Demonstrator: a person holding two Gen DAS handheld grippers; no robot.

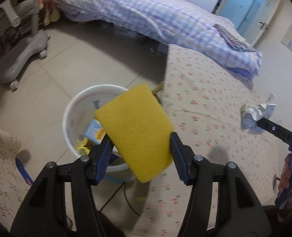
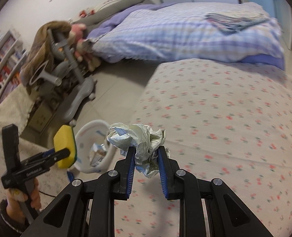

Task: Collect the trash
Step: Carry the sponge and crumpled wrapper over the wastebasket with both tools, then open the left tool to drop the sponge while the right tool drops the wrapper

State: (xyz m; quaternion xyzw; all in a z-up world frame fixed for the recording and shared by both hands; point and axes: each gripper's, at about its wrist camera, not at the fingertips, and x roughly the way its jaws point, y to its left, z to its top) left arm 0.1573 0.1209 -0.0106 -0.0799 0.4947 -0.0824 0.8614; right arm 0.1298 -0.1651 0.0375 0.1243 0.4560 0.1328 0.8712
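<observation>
My left gripper (image 1: 141,136) is shut on a yellow sponge (image 1: 135,130), held above the right side of a white trash bin (image 1: 71,110) that stands on the floor by the bed. The bin holds wrappers and a small blue carton. My right gripper (image 2: 147,150) is shut on a crumpled paper ball (image 2: 140,138), over the floral bedsheet near its left edge. In the right wrist view the sponge (image 2: 64,146) shows a green back, with the left gripper (image 2: 67,153) at the lower left and the bin (image 2: 86,134) just beyond it. From the left wrist view, the paper ball (image 1: 254,116) sits at the far right, the right gripper (image 1: 259,120) clamped on it.
The bed with a floral sheet (image 1: 215,98) fills the right side, a checked purple quilt (image 1: 146,13) at its far end. A grey wheeled chair base (image 1: 21,57) stands on the tiled floor at left. A floral cloth surface (image 1: 1,167) lies near left. A black cable (image 1: 116,195) runs below the bin.
</observation>
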